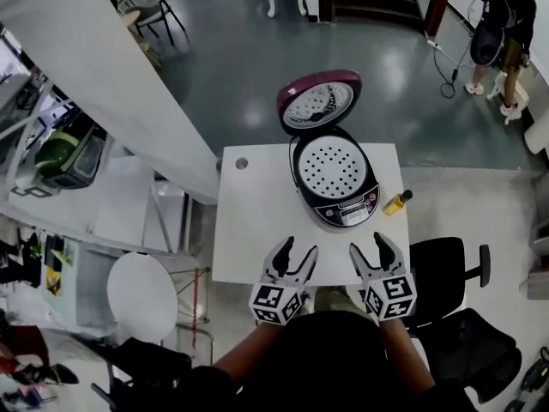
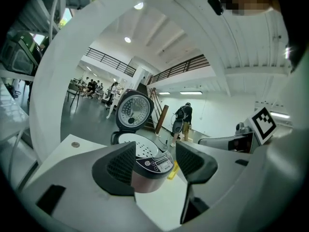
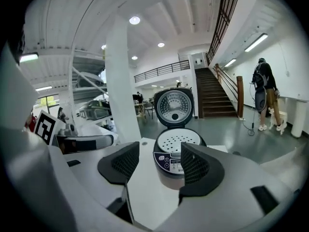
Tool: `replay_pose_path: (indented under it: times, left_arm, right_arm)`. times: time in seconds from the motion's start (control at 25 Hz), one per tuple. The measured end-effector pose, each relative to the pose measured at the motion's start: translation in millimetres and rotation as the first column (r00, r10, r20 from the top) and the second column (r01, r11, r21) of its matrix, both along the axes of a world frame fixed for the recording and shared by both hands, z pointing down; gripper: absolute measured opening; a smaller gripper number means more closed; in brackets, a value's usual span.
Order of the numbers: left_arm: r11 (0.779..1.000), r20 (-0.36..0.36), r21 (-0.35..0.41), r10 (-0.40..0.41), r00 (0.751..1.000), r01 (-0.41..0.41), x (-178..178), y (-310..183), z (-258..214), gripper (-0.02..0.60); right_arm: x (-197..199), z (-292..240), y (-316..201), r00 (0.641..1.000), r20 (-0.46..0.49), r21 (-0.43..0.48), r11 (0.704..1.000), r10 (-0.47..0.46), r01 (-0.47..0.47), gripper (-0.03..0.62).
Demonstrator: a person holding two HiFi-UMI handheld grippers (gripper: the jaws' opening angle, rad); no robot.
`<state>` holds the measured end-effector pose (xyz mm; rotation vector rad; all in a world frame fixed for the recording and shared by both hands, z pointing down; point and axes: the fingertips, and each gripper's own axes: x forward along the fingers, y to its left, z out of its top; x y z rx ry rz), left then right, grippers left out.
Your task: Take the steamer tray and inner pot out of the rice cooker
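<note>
Right now I hold the left gripper (image 1: 298,249) and right gripper (image 1: 369,245) over the near edge of the white surface (image 1: 257,221), jaws apart on both and nothing between them, set to flank the rice cooker (image 1: 347,209) ahead. Bare surface separates us. The cooker's lid (image 1: 317,101) stands open at the back, so the perforated steamer tray (image 1: 332,163) lies exposed, presumably hiding the inner pot beneath. A yellow bottle (image 1: 396,202) just right of it narrows that side.
</note>
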<state>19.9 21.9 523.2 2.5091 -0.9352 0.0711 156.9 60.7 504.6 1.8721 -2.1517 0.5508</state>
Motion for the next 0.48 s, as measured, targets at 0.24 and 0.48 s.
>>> replay_pose_path:
  times: [0.24, 0.48]
  left_arm:
    - [0.991, 0.041, -0.002, -0.132, 0.990, 0.132, 9.5, -38.2, 2.8, 0.236]
    - [0.976, 0.086, -0.016, -0.217, 0.972, 0.219, 20.5, -68.6, 11.6, 0.236]
  right_arm:
    - [32.3, 7.9, -40.2, 0.996, 0.040, -0.011, 0.997, -0.080, 0.080, 0.236]
    - [63.5, 19.3, -72.2, 0.990, 0.046, -0.015, 0.991, -0.131, 0.132, 0.236]
